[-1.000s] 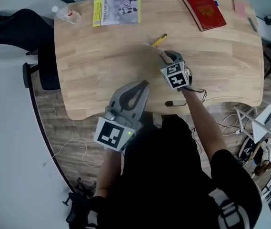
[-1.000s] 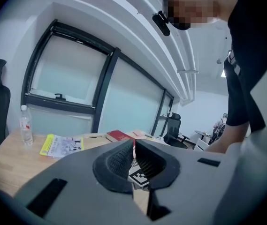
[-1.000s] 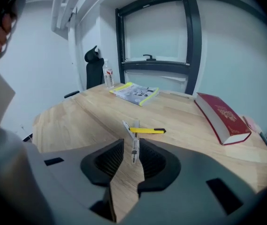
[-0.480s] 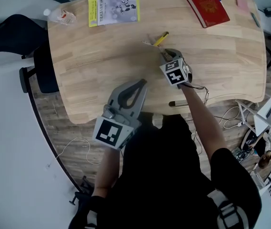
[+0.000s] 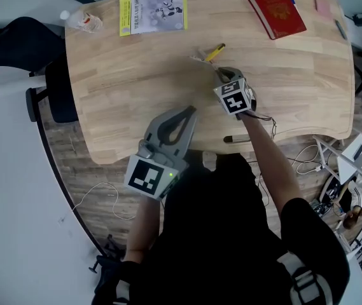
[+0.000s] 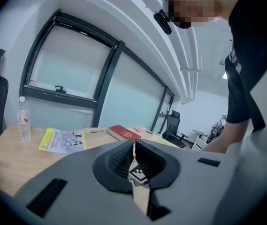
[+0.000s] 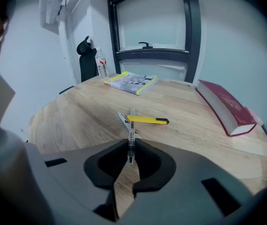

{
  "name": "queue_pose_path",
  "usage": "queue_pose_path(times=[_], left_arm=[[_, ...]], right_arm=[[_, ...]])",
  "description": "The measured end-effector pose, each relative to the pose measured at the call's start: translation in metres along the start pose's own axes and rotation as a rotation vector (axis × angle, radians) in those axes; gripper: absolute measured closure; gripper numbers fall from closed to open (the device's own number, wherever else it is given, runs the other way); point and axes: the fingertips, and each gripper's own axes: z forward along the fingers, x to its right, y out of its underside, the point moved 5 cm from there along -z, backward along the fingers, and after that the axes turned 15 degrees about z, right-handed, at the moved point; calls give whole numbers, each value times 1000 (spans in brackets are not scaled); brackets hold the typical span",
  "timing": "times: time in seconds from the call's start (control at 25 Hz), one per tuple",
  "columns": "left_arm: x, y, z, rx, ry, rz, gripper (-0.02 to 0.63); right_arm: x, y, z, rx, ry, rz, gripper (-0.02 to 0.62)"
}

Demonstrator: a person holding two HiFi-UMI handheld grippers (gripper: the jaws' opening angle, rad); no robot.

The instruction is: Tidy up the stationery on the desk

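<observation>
My right gripper is over the middle of the desk, shut on a thin clear pen that sticks out forward between its jaws. Just past the pen's tip lie a yellow utility knife and another clear pen-like piece; the knife also shows in the head view. My left gripper hovers at the desk's near edge, jaws shut with nothing between them. A dark marker lies at the front edge.
A red book lies at the far right, with a pink pad and a dark pen beyond it. A yellow booklet and a water bottle sit far left. A black chair stands left of the desk.
Only the head camera shifted a little. Both grippers and the desk items stay where they were.
</observation>
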Motion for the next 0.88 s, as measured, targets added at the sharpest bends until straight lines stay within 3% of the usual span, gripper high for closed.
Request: queue_pose_path(times=[0.56,0.88], left_arm=[[27,-11,10,31,20,22,566],[45,-14,16,33,45,37,566]], right_arm=[[-17,-7,-50,84,-69,34,538],[4,-1,-71,113,-19,94,538]])
